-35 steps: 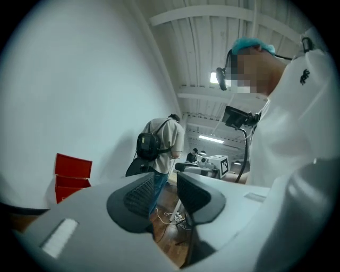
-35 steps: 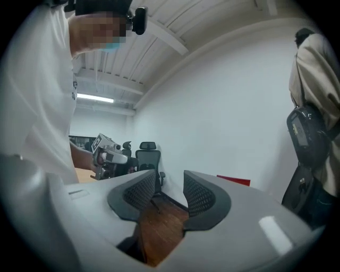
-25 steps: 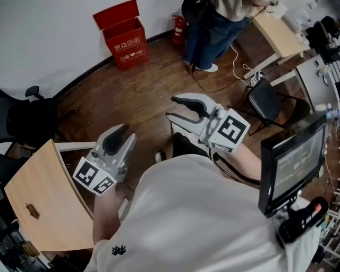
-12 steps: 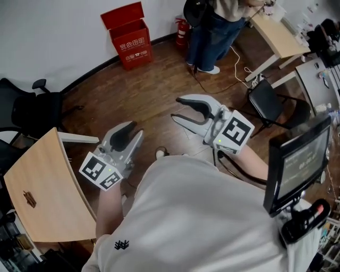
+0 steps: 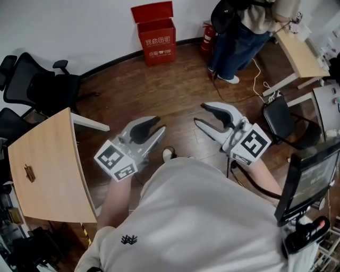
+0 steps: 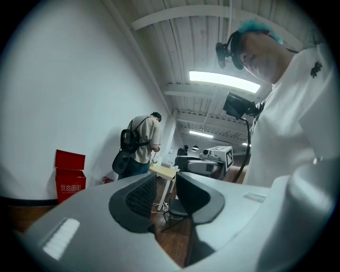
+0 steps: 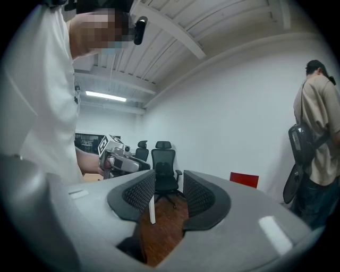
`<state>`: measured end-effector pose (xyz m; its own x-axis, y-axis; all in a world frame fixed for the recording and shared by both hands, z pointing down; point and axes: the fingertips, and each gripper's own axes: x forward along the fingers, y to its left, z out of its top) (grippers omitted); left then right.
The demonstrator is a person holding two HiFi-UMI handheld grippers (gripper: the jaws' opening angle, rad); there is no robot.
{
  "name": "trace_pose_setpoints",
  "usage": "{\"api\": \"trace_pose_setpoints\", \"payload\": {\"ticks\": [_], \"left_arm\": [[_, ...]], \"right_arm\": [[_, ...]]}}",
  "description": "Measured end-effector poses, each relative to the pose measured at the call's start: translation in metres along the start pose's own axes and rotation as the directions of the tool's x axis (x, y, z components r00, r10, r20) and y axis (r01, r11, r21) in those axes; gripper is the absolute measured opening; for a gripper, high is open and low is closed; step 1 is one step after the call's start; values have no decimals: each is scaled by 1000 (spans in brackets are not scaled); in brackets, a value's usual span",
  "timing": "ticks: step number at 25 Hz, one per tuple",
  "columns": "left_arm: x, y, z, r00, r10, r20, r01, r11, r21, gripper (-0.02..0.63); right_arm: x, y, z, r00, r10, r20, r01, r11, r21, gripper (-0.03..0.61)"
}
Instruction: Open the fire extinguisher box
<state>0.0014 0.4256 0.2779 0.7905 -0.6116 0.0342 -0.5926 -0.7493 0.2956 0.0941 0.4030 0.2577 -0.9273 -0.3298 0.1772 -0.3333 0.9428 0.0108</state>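
Spreading around the person, the room has a white wall [image 5: 79, 32], a black office chair [image 5: 42, 85] and a dark wooden floor [image 5: 159, 90] that looks hard and level. The red fire extinguisher box [image 5: 158, 38] stands well apart, against that wall. It is probably stiff, light sheet metal. Its lid [image 5: 152, 11] seems already raised, and the lid's front edge is the natural hold. The left gripper [image 5: 158, 126] is narrowly parted and the right gripper [image 5: 201, 114] wider, both empty

Black office chairs [image 5: 45, 85] stand beside a wooden table [image 5: 45, 175].
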Motion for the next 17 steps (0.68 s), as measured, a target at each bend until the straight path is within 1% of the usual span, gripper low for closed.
{"api": "trace_pose_setpoints", "payload": {"ticks": [5, 10, 17], "left_arm": [[-4, -1, -3, 1000, 15, -6, -15, 1000, -2, 112], [1, -5, -3, 1000, 22, 3, -22, 1000, -10, 112], [13, -3, -4, 1000, 7, 2, -7, 1000, -21, 112]], "right_arm": [[-1, 3, 1, 1000, 14, 19, -14, 1000, -5, 160], [-11, 0, -3, 1000, 8, 8, -8, 1000, -3, 160], [-18, -12, -6, 1000, -13, 7, 13, 1000, 1, 160]]}}
